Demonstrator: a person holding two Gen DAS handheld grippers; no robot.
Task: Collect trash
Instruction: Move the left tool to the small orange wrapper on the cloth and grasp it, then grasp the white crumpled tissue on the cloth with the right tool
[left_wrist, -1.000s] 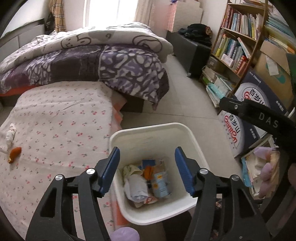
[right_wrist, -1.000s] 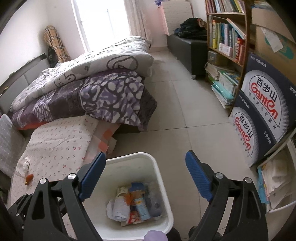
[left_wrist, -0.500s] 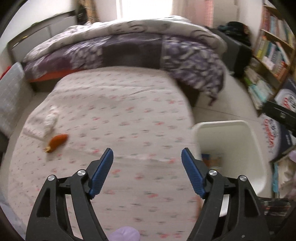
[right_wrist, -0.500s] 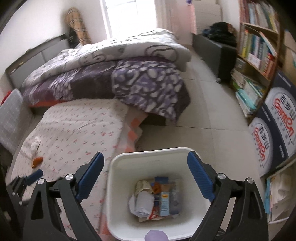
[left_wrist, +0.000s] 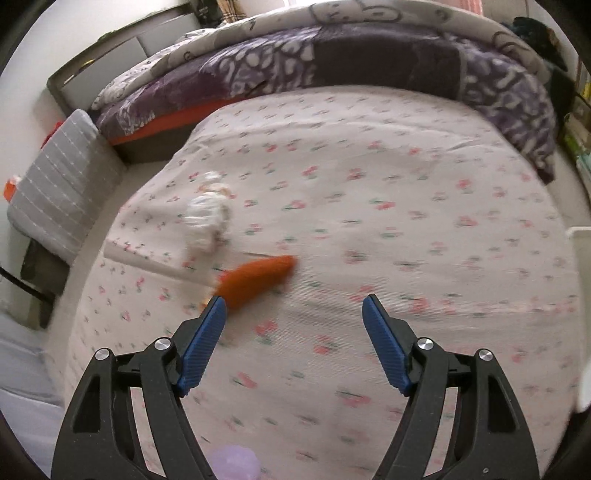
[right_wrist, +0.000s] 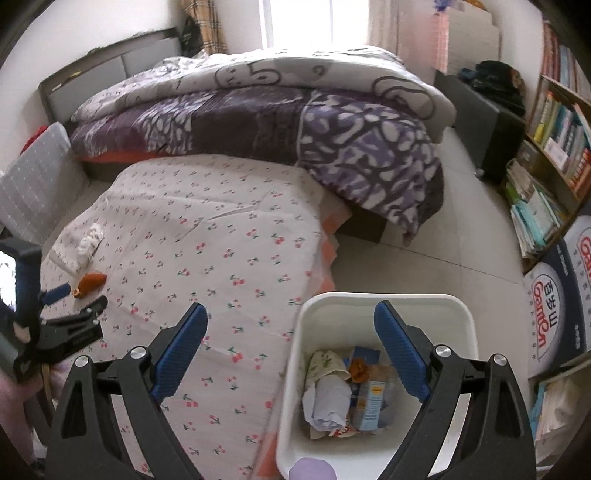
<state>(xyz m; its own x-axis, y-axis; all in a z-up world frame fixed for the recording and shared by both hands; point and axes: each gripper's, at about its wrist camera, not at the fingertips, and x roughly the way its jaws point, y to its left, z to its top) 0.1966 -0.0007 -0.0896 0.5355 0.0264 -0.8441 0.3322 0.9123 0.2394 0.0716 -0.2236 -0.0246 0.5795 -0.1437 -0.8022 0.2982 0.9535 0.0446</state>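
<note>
An orange scrap (left_wrist: 258, 280) lies on the flowered sheet (left_wrist: 369, 206), with a crumpled white tissue (left_wrist: 205, 221) just beyond it. My left gripper (left_wrist: 293, 301) hovers open over the sheet, and the scrap is just past its left fingertip, outside the jaws. The right wrist view shows the same orange scrap (right_wrist: 90, 282), the tissue (right_wrist: 88, 240) and the left gripper (right_wrist: 81, 295) beside them. My right gripper (right_wrist: 291, 306) is open and empty above the white bin (right_wrist: 369, 297), which holds several wrappers and cartons.
A purple patterned quilt (right_wrist: 295, 122) is piled on the bed behind the sheet. A grey cushion (left_wrist: 59, 192) stands at the left. A bookshelf (right_wrist: 554, 140) and printed boxes (right_wrist: 554, 295) line the right wall beyond the tiled floor (right_wrist: 443, 236).
My left gripper swung left from above the bin to over the flowered sheet, close to the orange scrap, and its jaws widened. The right gripper shifted left, so the bin sits under its right finger.
</note>
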